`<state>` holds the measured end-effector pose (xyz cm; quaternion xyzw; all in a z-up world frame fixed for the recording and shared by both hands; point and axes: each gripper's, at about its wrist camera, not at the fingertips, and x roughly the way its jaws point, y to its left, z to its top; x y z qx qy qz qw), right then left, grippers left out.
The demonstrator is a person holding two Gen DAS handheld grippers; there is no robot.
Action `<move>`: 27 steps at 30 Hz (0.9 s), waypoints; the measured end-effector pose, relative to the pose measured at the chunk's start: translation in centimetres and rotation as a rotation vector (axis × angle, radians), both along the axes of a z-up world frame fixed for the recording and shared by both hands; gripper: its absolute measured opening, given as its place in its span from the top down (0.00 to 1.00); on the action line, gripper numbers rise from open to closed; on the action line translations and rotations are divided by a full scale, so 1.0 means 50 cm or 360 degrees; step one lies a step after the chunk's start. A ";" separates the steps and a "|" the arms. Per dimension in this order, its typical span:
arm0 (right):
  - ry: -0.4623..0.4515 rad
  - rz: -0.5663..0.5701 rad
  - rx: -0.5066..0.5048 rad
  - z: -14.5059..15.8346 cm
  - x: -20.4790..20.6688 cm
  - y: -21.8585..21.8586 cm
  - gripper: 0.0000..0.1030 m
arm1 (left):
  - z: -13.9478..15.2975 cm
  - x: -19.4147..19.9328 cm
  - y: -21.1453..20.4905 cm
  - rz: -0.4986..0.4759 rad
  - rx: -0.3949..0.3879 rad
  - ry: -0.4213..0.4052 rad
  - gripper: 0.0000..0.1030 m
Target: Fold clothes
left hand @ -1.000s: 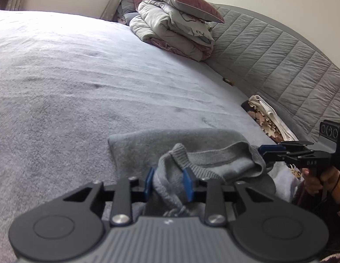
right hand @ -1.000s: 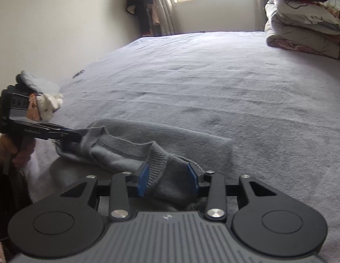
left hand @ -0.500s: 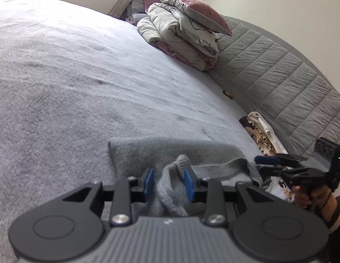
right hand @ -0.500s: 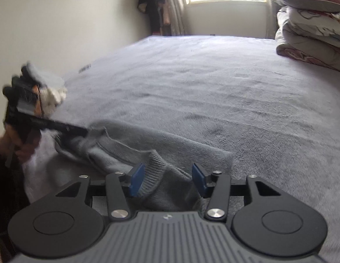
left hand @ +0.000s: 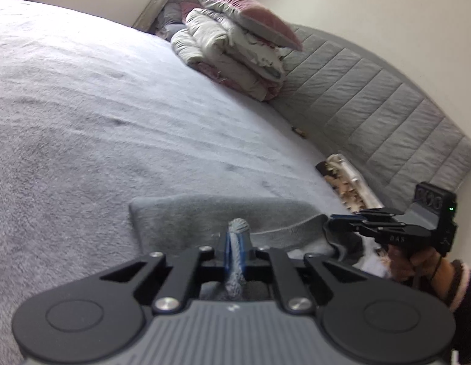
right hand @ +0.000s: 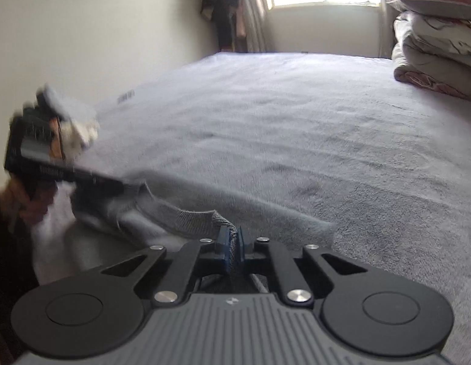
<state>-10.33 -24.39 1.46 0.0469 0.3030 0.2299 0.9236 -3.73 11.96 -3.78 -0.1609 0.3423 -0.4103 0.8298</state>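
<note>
Grey knit, ribbed at the edge, is what I have in both hands: a grey sweater lying on the near part of the bed, its far portion flat on the fleece cover and its near edge bunched up toward me. My left gripper has just closed its jaws all the way onto a pinch of the ribbed hem, the blue pads squeezing a thin ridge of cloth that pokes up between them. My right gripper has just done the same a little way along the same edge, and the hem runs stretched between the two grips. Each gripper shows in the other's view, low over the bed's near side.

I judge this the grasping step of a fold, both corners secured and nothing lifted over yet. The next move calls for raising both hands together, keeping the edge taut and level, and carrying it over the flat part so the edges meet squarely. Pull unevenly and the knit will skew or slip from one pinch.
</note>
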 end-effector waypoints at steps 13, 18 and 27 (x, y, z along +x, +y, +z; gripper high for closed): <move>0.0048 0.0260 0.0173 0.026 -0.104 -0.026 0.94 | 0.026 -0.108 0.073 -0.0239 -0.0086 -0.0033 0.94; 0.0148 0.0324 0.0096 0.014 -0.113 -0.009 0.93 | 0.004 -0.125 0.066 -0.0333 0.0073 0.0039 0.94; 0.0383 0.0442 -0.0005 -0.010 -0.100 0.028 0.84 | -0.002 -0.113 0.056 -0.0506 0.0061 0.0160 0.77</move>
